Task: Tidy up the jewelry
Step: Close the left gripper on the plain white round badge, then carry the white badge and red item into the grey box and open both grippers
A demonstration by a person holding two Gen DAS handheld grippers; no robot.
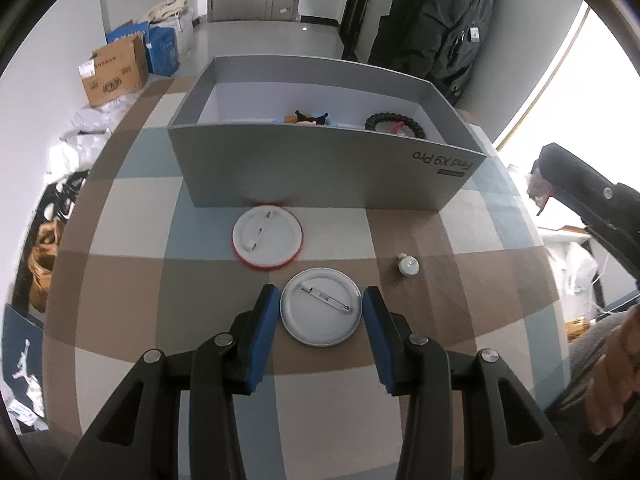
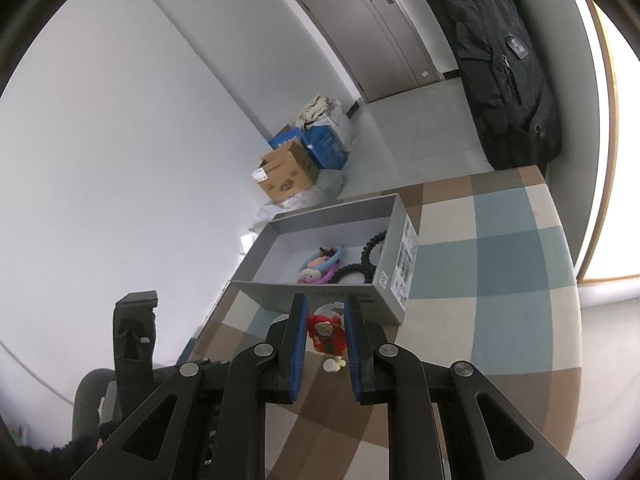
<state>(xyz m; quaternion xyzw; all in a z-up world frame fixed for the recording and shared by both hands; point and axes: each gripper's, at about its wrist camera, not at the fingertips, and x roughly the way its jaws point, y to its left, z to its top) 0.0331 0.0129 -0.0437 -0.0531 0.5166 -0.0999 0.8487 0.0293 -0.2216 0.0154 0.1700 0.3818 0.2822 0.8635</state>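
Left wrist view:
left gripper [image 1: 321, 307]: blue pads on both sides of the round white pin badge [image 1: 320, 307], not clearly pressing.
round white pin badge: on the checked desk [image 1: 120, 248], near the grey cardboard box [image 1: 320, 168].

Right wrist view:
right gripper [image 2: 325, 336]: pinching a red figure badge [image 2: 326, 334], near the grey cardboard box.

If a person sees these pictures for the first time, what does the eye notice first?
First, the white round badge, pin side up, lying on the checked tablecloth between the blue pads of the left tool. Just behind it lies a red-rimmed badge before the grey box, which holds a black beaded bracelet.
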